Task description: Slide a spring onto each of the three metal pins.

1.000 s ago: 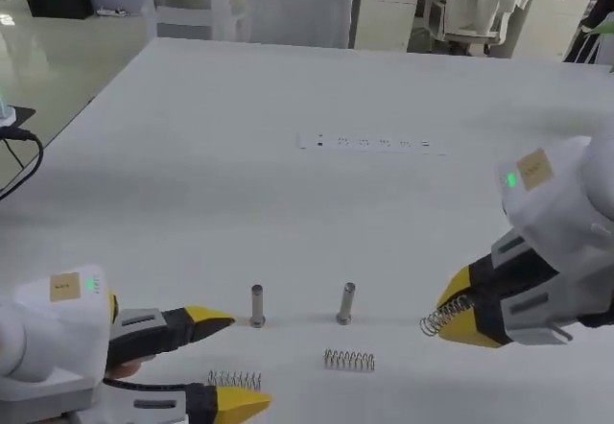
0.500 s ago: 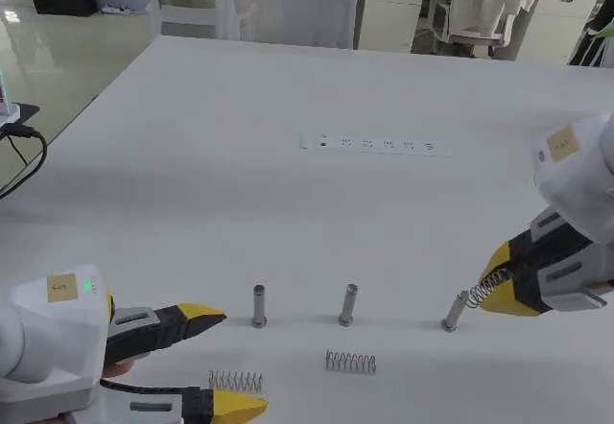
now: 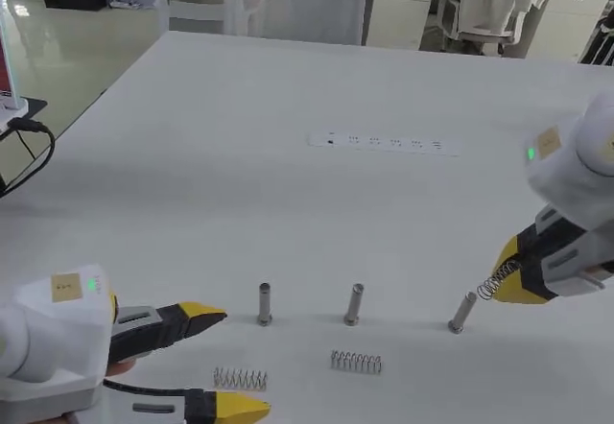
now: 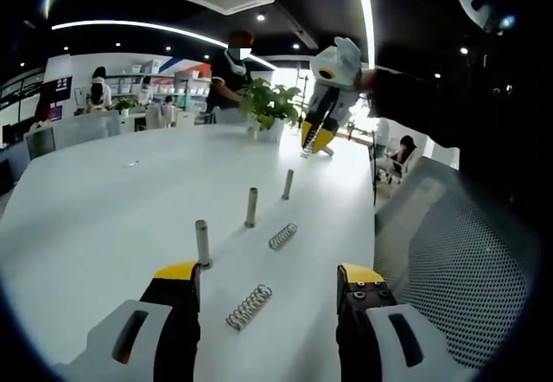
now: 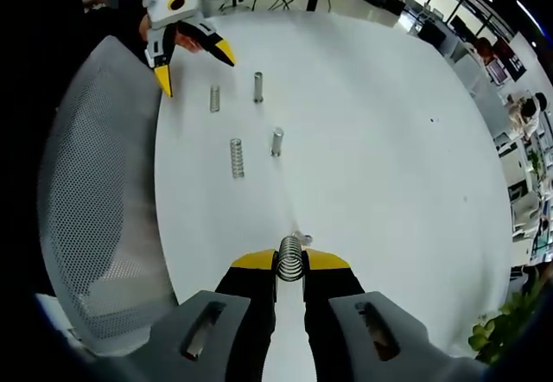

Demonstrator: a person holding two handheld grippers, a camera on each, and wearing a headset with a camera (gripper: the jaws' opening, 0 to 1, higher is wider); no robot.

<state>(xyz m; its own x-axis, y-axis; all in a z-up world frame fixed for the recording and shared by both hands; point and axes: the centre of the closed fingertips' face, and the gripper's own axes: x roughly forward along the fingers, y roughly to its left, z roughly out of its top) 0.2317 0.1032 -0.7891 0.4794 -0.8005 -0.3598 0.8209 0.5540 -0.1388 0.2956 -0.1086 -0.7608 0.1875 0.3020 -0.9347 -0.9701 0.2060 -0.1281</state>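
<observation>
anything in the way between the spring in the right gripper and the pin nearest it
Nothing visible does. The right gripper holds the spring just above and to one side of the top of the rightmost pin, with only open air between them.

Three metal pins stand in a row across the lower middle of the head view: the left pin (image 3: 265, 304), the middle pin (image 3: 355, 304) and the right pin (image 3: 462, 312). There are three springs. Two lie loose on the one table (image 3: 240, 155) at lower centre, the near spring (image 3: 240, 378) and the middle spring (image 3: 356, 361), and the held spring (image 3: 489, 287) is pinched in the right gripper (image 3: 501, 278). There are two grippers, counting the left gripper (image 3: 247, 361), and one power strip (image 3: 384, 143).
</observation>
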